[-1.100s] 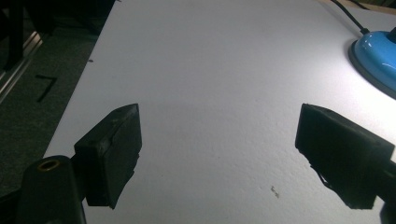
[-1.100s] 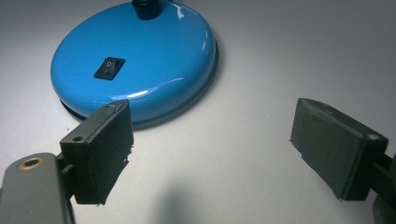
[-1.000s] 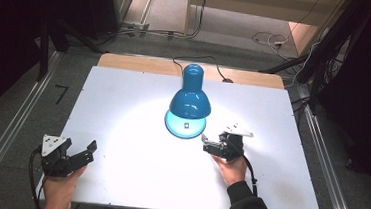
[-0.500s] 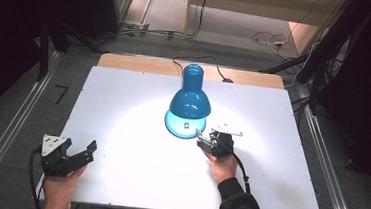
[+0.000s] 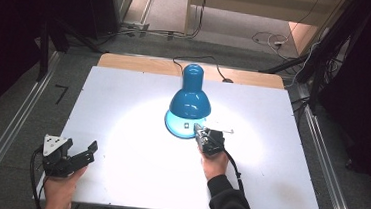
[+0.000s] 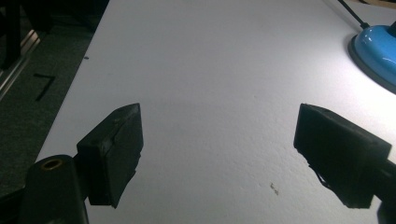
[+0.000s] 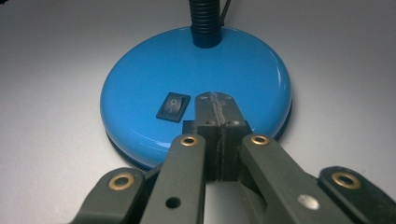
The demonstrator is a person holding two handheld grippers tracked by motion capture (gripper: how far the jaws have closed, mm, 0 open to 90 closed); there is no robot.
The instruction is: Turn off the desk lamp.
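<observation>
Blue desk lamp (image 5: 190,101) near middle of desk (image 5: 118,164), toward far edge; round base (image 7: 196,88) flat, neck upright, shade facing down and toward near edge. Rocker switch (image 7: 173,106) on base, long axis toward neck. Right hand-held gripper (image 7: 216,100) level, jaws just closed together, empty, tips over base beside switch. Left hand-held gripper (image 6: 219,149) at near left corner, jaws wide, empty.
</observation>
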